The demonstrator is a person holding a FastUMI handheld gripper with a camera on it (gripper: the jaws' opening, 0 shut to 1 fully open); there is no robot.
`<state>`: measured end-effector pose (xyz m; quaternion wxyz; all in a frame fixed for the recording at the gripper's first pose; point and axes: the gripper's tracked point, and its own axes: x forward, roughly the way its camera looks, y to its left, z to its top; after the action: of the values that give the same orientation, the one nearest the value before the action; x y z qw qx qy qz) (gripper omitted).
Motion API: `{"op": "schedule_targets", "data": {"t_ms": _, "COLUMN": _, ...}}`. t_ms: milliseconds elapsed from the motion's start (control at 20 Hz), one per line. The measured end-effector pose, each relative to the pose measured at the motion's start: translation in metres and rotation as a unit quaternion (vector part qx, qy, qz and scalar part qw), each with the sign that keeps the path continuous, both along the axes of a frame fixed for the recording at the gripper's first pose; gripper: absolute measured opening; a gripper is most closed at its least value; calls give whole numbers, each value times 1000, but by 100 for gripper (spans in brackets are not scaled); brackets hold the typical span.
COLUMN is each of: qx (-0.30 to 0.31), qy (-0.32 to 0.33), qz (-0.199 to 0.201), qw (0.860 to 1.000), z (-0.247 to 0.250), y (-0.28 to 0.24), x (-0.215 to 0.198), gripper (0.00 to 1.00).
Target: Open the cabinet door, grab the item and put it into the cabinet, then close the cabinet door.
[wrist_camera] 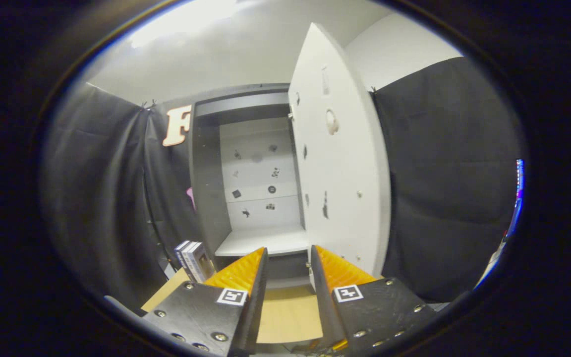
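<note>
Straight ahead of the gripper (288, 258) stood the cabinet (206, 198), its dark frame set against the black cloth wall. Its white door (340, 168) was swung wide open to the right, the inner face turned toward the room and dotted with small holes and fittings. Inside, the pale back panel (258, 173) carried a scatter of small dark marks, and the white bottom shelf (260, 243) lay bare just beyond the fingertips. The gripper's two fingers stood parted with a clear gap between them, holding nothing, with the wooden tabletop (288, 317) showing through that gap. Near the left finger, beside the cabinet's left wall, a small box (194, 260) stood upright on the table; it looked like a carton of some kind, though it was too small to tell more.
</note>
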<state>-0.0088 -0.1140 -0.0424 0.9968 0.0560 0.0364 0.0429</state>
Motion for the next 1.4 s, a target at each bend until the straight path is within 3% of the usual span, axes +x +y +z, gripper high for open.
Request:
{"op": "schedule_targets", "data": {"t_ms": 150, "qx": -10, "qy": 25, "qz": 28, "qw": 999, "z": -31, "y": 34, "x": 15, "gripper": 57}}
{"op": "schedule_targets", "data": {"t_ms": 400, "qx": -22, "qy": 78, "qz": 75, "qw": 994, "z": -101, "y": 98, "x": 49, "gripper": 96}}
{"op": "schedule_targets", "data": {"t_ms": 900, "qx": -24, "qy": 202, "qz": 114, "qw": 972, "z": -277, "y": 186, "x": 92, "gripper": 99}}
{"op": "schedule_targets", "data": {"t_ms": 1400, "qx": -37, "qy": 286, "qz": 97, "qw": 953, "z": -408, "y": 202, "x": 105, "gripper": 99}}
